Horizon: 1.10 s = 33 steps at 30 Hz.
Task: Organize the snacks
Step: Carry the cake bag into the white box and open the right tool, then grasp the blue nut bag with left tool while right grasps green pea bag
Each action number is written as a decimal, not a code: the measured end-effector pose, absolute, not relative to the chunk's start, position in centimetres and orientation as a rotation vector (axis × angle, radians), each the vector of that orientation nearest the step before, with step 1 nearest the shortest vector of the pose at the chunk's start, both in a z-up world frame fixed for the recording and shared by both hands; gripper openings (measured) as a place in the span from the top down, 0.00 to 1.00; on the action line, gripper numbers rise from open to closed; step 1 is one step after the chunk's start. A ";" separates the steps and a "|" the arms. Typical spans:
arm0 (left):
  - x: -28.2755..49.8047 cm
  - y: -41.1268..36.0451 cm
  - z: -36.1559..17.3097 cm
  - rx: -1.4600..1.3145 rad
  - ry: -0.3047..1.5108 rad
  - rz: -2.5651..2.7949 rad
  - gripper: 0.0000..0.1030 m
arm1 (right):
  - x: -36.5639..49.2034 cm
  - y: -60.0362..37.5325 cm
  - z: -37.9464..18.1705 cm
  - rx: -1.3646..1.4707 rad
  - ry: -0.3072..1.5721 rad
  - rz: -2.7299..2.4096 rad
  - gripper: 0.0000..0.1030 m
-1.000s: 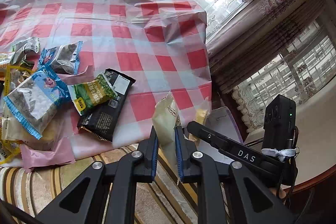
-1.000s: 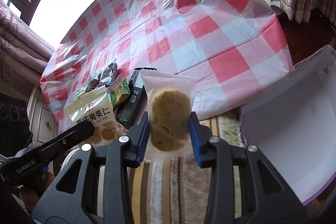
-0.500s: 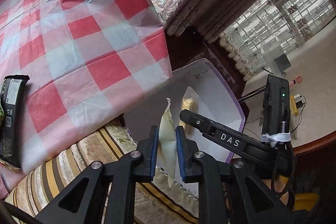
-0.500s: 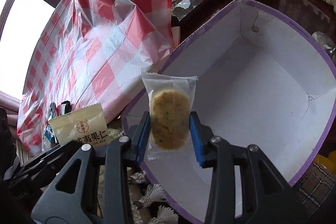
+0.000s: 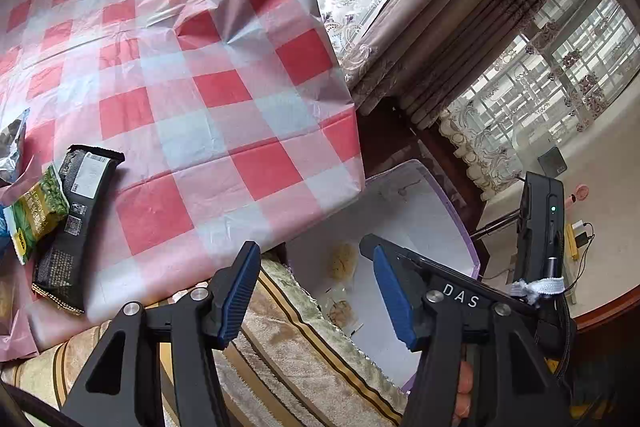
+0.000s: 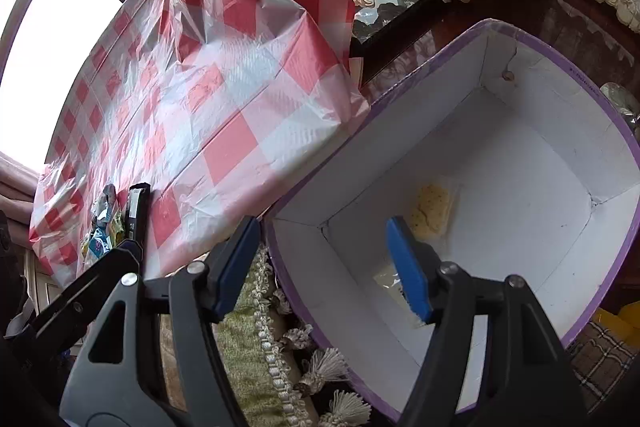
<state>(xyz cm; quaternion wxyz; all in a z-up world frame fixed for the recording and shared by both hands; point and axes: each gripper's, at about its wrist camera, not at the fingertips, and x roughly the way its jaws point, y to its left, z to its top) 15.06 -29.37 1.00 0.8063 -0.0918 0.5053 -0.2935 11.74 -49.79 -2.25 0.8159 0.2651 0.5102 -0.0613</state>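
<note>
My left gripper (image 5: 316,291) hangs over the near corner of a white box with a purple rim (image 5: 460,227); its jaws are opening and nothing is between them. Below it in the box lie a cookie packet (image 5: 342,261) and a pale nut packet (image 5: 340,311). My right gripper (image 6: 322,267) is over the same box (image 6: 624,147), jaws also opening and empty. The cookie packet (image 6: 434,211) rests on the box floor, and the second packet (image 6: 386,279) is partly hidden behind the right finger. More snacks stay on the table: a black packet (image 5: 76,223) and a green one (image 5: 38,211).
The table wears a red-and-white checked plastic cloth (image 5: 224,107) over a striped, tasselled cloth (image 5: 304,355). The box stands lower, beside the table's corner. Curtains (image 5: 440,27) and dark wood (image 6: 460,15) lie beyond it. A hand (image 5: 462,395) holds the right gripper's handle.
Both grippers swung from the table over the box and opened. The nut packet left the left jaws and the cookie packet left the right jaws; both now lie in the box.
</note>
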 end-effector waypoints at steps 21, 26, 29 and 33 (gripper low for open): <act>15.5 -9.7 1.4 -0.044 1.001 -0.199 0.18 | 16.0 -36.2 -0.7 0.349 1.144 0.062 0.21; 17.4 -9.7 -0.5 0.172 1.030 -0.190 0.12 | 17.1 -32.9 -0.8 0.263 1.162 0.090 0.20; 18.2 -9.8 -1.7 0.257 1.051 -0.192 0.12 | 17.8 -30.8 -0.6 0.196 1.155 0.110 0.20; 19.5 -9.2 -2.8 0.274 1.079 -0.198 0.12 | 18.9 -27.9 -0.6 0.104 1.150 0.150 0.16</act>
